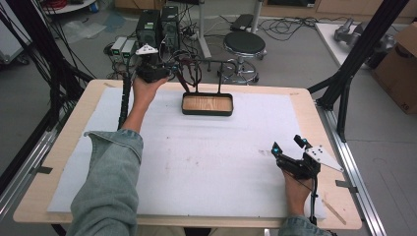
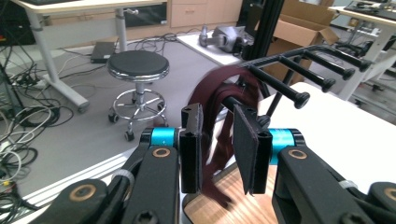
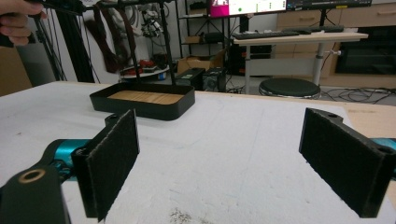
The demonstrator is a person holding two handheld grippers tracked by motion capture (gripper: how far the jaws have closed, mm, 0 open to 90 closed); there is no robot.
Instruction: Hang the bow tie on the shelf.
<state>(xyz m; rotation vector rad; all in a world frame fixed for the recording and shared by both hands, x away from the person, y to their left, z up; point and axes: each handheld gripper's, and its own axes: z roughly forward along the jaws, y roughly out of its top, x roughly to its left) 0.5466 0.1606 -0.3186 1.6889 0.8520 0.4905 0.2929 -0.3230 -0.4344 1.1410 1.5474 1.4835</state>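
Left gripper (image 1: 169, 73) up at roughly 11 o'clock of the table (image 1: 59, 147), held at the far edge beside the black rack (image 1: 206, 78) standing in its wood-floored tray (image 1: 207, 104); dark maroon strap (image 2: 219, 112) draped over one of the rack's pegs (image 2: 280, 86), hanging down between the left gripper's (image 2: 218, 149) pads (image 2: 245, 140); jaws narrow but not pinching it as far as the left gripper view tells, a sliver of gap visible on both sides of the strap, so released rather than clenched; lower end of the strap blurred, dangling over the tray's wooden floor. Right gripper (image 1: 287, 146) parked way off at about 4 o'clock on the white sheet (image 1: 221, 147), well apart from the rack; pads (image 3: 345, 163) spread wide in the right gripper view, nothing between them, just bare sheet. Tray (image 3: 144, 105) sitting at about 11 o'clock in that same view, with the strap (image 3: 105, 42) hanging off the rack above it and the left hand (image 3: 16, 21) up in the top corner. Black stool (image 1: 244, 46) on the floor past the table at 12 o'clock, computer boxes (image 1: 157, 27) and cable tangle next to it; cardboard box (image 1: 401, 69) off at 2 o'clock.
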